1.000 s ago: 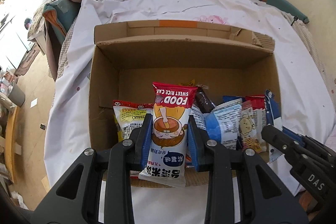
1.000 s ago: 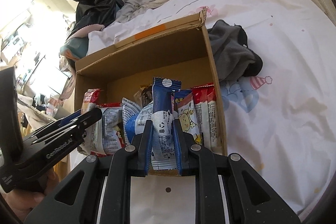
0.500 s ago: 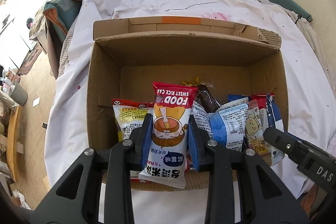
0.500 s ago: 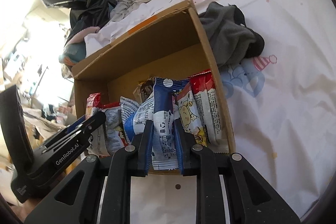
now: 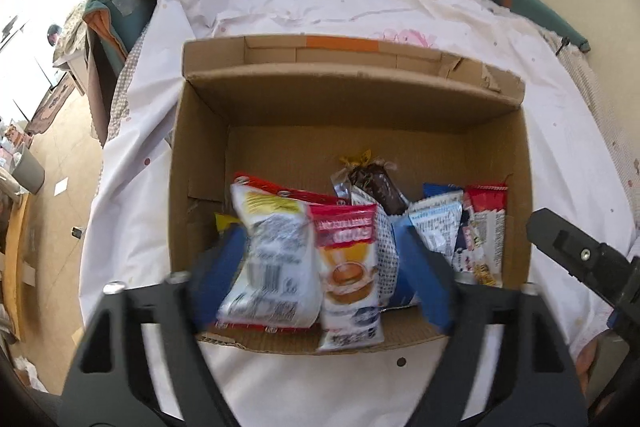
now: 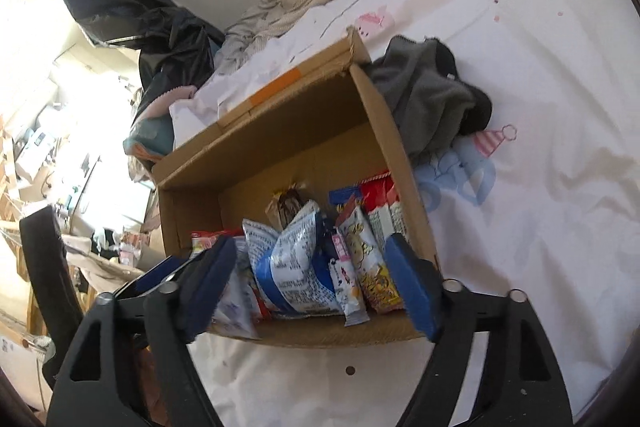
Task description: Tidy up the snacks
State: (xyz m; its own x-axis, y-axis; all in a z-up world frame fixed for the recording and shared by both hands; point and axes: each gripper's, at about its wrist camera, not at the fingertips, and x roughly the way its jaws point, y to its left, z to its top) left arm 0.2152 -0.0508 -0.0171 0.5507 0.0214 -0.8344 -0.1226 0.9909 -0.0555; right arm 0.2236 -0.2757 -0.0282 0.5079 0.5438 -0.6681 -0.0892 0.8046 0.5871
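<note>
A white bedsheet (image 5: pixel 256 39) covers the bed, and on it stands an open cardboard box (image 5: pixel 200 163) with snack packets lined along its near wall. A grey cloth (image 6: pixel 432 99) lies bunched against the box's right outer side. The left gripper (image 5: pixel 320 267) a second ago pinched the red-and-white rice cake packet (image 5: pixel 348 267) upright between its blue pads; its jaws have just been opening and now stand wide, with that packet loose between them, its lower end hanging over the near cardboard edge, touching neither pad as far as the blur allows. Beside it a white packet with a red border (image 5: pixel 272 259) now leans forward across the left pad's side. The right gripper (image 6: pixel 312 279) likewise has just been opening — the narrow blue-and-white packet (image 6: pixel 296 267) it clamped earlier now sits slumped among its neighbours inside the box, between spread pads, next to a yellow cartoon packet (image 6: pixel 368 267). A dark brown wrapped snack (image 5: pixel 376 187) lies further back.
</note>
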